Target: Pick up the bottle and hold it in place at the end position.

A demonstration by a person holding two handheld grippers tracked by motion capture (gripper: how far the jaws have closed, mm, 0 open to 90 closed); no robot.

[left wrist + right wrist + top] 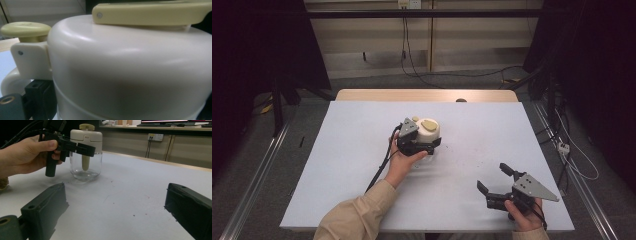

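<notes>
From above, my left hand-held gripper [424,146] sits against a cream-lidded jar [427,131] near the middle of the pale worktop [347,165]. The grey plate and my hand [403,162] cover most of the jaws here, so from this angle I cannot tell how they meet the jar. The glass body is hidden under the lid and the gripper. My right hand-held gripper [493,179] hovers near the worktop's near right corner, well apart from the jar, its jaws spread wide with nothing between them. My right hand is cut off by the bottom edge.

In the left gripper view, the jar's cream lid [130,70] is pressed so close that it is blurred and runs off the frame on the right and below. A yellow lever [152,15] lies across its top, and a yellow knob [25,29] stands on a bracket at the left. One black jaw shows at the lower left, right beside the lid; the other is out of sight, so I cannot tell whether the grip has closed.

In the right gripper view, my own two jaws stand far apart at the bottom corners, holding nothing. Farther off the jar [85,157] stands upright on the worktop, clear glass below the lid, a cream stem hanging inside. My left hand-held gripper [86,148] reaches across the jar at the lid's lower edge; only the near jaw is visible.
</notes>
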